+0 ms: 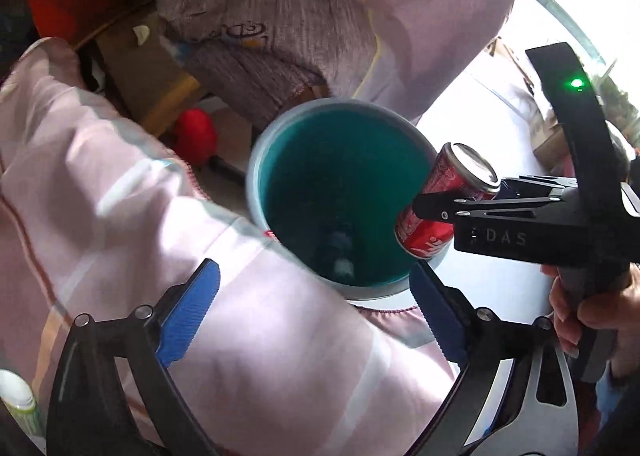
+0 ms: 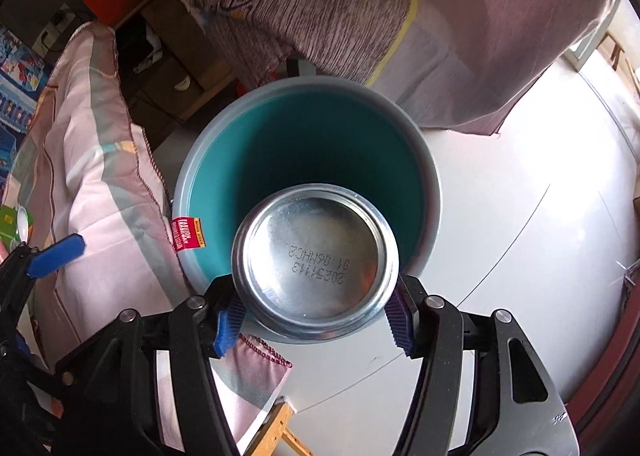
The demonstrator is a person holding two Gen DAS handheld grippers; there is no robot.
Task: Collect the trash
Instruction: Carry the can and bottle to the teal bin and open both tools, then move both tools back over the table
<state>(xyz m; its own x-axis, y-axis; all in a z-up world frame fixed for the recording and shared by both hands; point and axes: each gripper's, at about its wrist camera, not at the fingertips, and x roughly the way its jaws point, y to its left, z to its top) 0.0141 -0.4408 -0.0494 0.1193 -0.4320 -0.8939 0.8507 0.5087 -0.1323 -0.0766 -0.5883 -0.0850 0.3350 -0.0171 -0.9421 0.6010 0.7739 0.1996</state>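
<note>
The red soda can [image 2: 315, 262] is seen right over the teal bin [image 2: 426, 160], between the right tongs [image 2: 314, 320], whose pads look barely spread off it. The left tongs [image 1: 316, 312] are spread wide with nothing gripped, above a pink quilt [image 1: 100, 196].

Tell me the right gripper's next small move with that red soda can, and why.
Probably spread the right gripper a little wider. The red soda can hangs over the teal round bin, bottom end toward the camera, between blue pads hardly touching it, so it should drop inside.
</note>
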